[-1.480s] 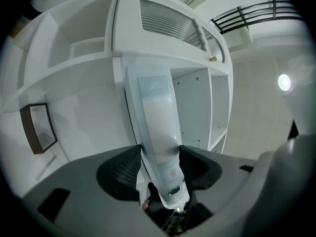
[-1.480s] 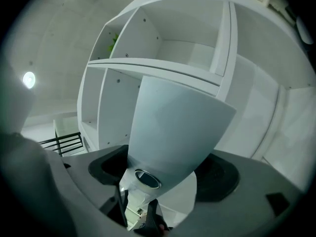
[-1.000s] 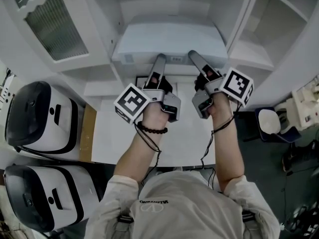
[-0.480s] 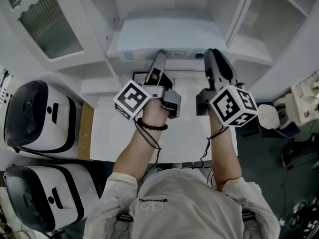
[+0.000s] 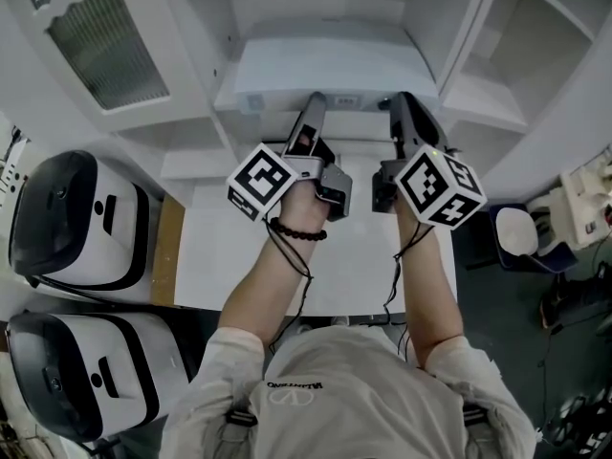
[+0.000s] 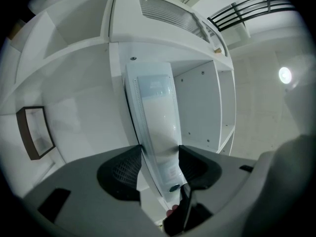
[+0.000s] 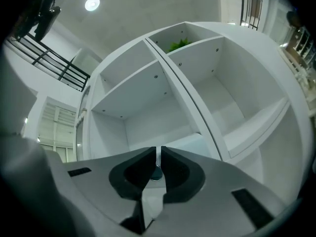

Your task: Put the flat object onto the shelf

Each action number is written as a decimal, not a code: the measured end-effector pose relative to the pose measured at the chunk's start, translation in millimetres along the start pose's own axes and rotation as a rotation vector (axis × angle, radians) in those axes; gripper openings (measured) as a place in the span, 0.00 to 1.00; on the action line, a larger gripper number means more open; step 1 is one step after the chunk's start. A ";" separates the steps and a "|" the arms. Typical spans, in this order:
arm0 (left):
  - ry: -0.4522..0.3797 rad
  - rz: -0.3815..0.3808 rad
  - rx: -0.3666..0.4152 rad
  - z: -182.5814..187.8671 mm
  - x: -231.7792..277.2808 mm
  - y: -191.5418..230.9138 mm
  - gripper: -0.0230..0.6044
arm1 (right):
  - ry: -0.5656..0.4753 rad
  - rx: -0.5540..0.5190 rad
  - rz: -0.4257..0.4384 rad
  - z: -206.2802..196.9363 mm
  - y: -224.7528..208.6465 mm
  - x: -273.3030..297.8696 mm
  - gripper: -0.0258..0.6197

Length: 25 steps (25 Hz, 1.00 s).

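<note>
The pale, translucent flat plastic case (image 5: 330,70) lies level in the middle opening of the white shelf unit (image 5: 478,94), with its near edge towards you and its broad face up. You hold that edge at two points, both forearms stretched forward side by side. Your left gripper (image 5: 313,111) has its pads pressed on the case's two faces, and in the left gripper view the case's long axis runs straight away from the jaws into the compartment. Your right gripper (image 5: 404,111) is closing, nearly together, with a thin edge of the case pinched between its pads. A dark brown picture frame (image 6: 34,132) sits in a neighbouring compartment, and something green (image 7: 180,44) shows in an upper one.
</note>
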State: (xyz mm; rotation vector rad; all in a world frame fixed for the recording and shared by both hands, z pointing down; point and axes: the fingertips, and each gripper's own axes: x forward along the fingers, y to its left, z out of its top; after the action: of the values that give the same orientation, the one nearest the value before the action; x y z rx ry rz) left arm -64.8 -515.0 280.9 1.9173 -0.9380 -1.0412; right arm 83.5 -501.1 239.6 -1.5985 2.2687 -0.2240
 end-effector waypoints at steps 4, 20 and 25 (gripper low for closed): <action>-0.010 0.015 0.002 5.0 9.6 5.6 0.42 | 0.018 0.001 -0.004 -3.1 -4.0 14.6 0.10; 0.017 -0.012 0.859 15.4 -42.8 -26.4 0.04 | -0.034 0.046 -0.044 -26.9 -21.6 -38.1 0.07; 0.042 -0.059 1.179 4.7 -68.7 -43.4 0.04 | -0.010 0.011 0.002 -34.7 -19.0 -58.7 0.06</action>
State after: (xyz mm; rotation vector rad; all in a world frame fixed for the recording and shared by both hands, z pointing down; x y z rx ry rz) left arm -85.9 -438.0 264.9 2.8674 -1.6977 -0.4390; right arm 104.7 -455.5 289.4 -1.5882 2.2571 -0.2272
